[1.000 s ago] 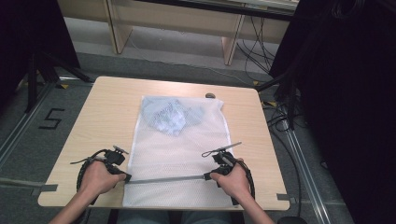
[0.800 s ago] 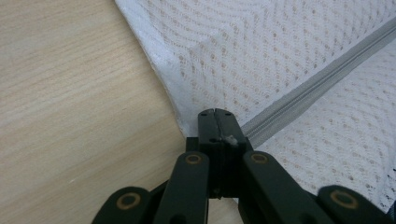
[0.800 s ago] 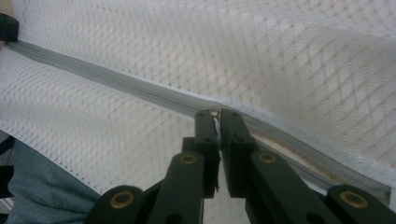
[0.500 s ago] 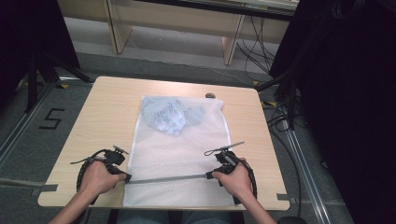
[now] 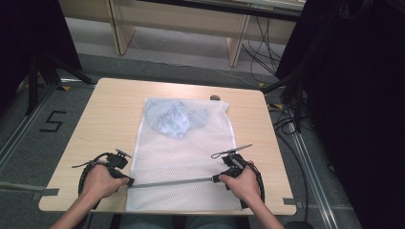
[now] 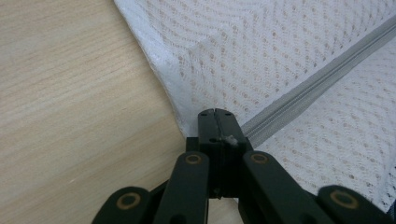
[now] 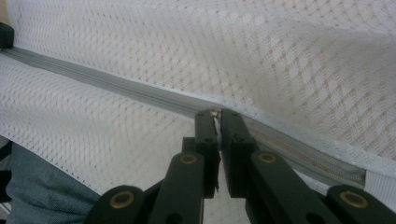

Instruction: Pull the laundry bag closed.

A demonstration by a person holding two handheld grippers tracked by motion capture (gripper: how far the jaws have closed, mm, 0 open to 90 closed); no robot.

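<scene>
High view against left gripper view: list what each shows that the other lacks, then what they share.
High view alone: the pale blue folded garment inside the white mesh laundry bag, the right gripper at the far end of the grey zipper, and both hands. Left gripper view alone: the bag's hexagonal weave and the left gripper with jaws closed on the zipper's end at the bag's edge. Shared: bag, zipper, light wooden table.

High view looks down from above the table (image 5: 119, 102); both gripper views sit close, sharing the mesh bag's grey zipper (image 6: 317, 84).
</scene>
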